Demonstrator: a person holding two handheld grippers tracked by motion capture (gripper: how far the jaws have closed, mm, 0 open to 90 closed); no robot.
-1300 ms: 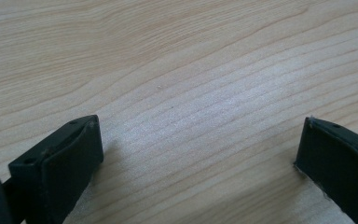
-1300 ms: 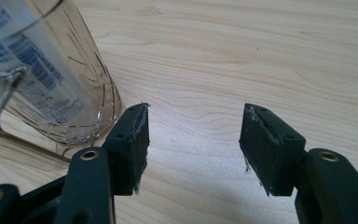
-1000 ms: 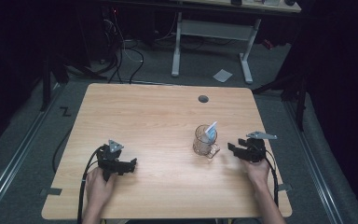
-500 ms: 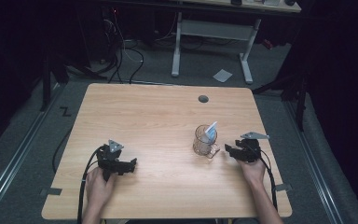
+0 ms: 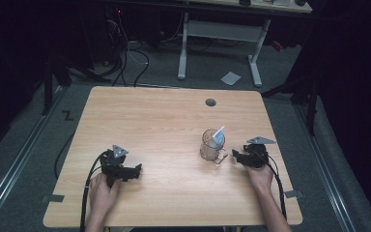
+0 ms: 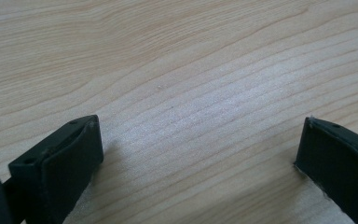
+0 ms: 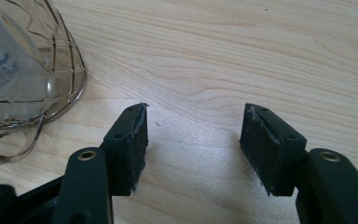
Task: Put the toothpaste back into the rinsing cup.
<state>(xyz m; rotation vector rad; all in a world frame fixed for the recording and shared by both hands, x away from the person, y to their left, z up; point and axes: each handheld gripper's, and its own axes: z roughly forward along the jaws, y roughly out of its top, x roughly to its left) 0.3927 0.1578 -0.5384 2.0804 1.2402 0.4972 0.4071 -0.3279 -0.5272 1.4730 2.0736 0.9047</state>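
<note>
A clear glass mug (image 5: pixel 211 147) stands on the wooden table (image 5: pixel 164 125), right of centre, with a white and blue packet (image 5: pixel 219 135) sticking out of it. My right gripper (image 5: pixel 235 154) lies just to the right of the mug, pointing at it, apart from it. In the right gripper view its jaws (image 7: pixel 193 133) stand open over bare wood, and the mug (image 7: pixel 23 70) with its handle (image 7: pixel 9 140) sits at the upper left. My left gripper (image 5: pixel 136 170) rests near the front left, open, and its jaws (image 6: pixel 200 144) are spread wide with nothing between them.
A round cable hole (image 5: pixel 210 102) sits near the table's far edge. Behind the table stand the white legs of another desk (image 5: pixel 183 53), a sheet of paper (image 5: pixel 230 78) on the floor, and loose cables (image 5: pixel 130 53). Each gripper trails a cable off the front edge.
My right gripper has slid a little to the left, closer to the mug. The left gripper and the mug have stayed put.
</note>
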